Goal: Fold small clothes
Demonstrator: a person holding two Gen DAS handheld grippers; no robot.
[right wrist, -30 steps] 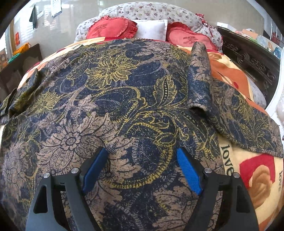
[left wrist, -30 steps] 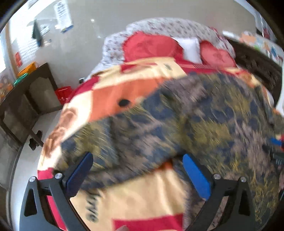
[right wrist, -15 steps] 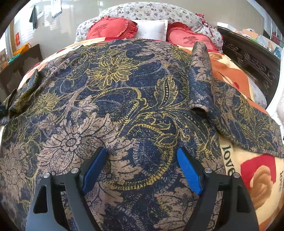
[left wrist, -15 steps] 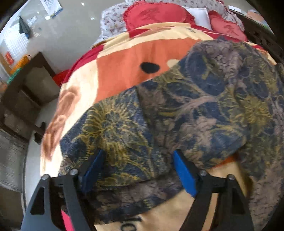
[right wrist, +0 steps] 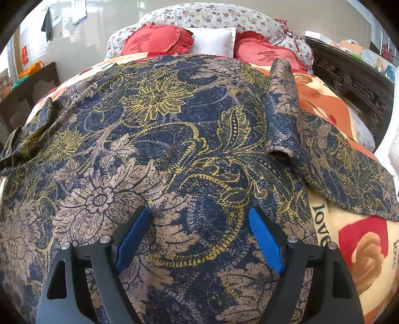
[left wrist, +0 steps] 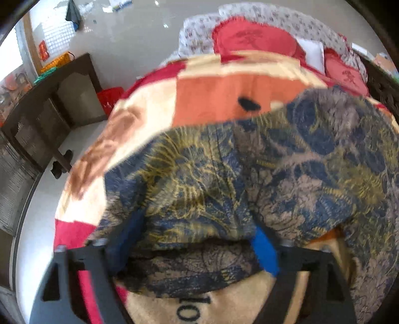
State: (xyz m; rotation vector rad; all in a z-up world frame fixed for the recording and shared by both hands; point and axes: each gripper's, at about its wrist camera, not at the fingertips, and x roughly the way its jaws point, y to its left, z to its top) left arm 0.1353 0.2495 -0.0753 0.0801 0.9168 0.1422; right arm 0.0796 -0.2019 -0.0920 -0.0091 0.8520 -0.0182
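A dark blue garment (right wrist: 174, 139) printed with gold vines and tan flowers lies spread over a plush blanket (right wrist: 359, 244) on a bed, its thin woven cloth rumpled at the left edge and smoother across the middle. In the right wrist view, one sleeve (right wrist: 281, 112) is folded back over the body of the garment as a narrow tube with its round cuff open toward the camera, while a pointed flap of the same cloth trails off to the right over the blanket's cream, orange and red blocks and the printed word "love". The right gripper (right wrist: 199, 236) hovers at the near edge of the garment with its ribbed blue pads (right wrist: 264, 241) set wide apart, nothing pinched between them. In the blurred left wrist view, the left gripper (left wrist: 194, 239) is closing on a bunched fold at the garment's near left corner; the cloth bulges up between and over its blue pads (left wrist: 264, 251), and whether the pads already press on it cannot be told. At the far end of the bed, two red heart-shaped ruffled cushions (right wrist: 157, 41) flank a plain white pillow (right wrist: 214, 41) against a flower-print bolster (right wrist: 209, 16). A dark carved wooden bed frame (right wrist: 349, 82) runs along the right side.
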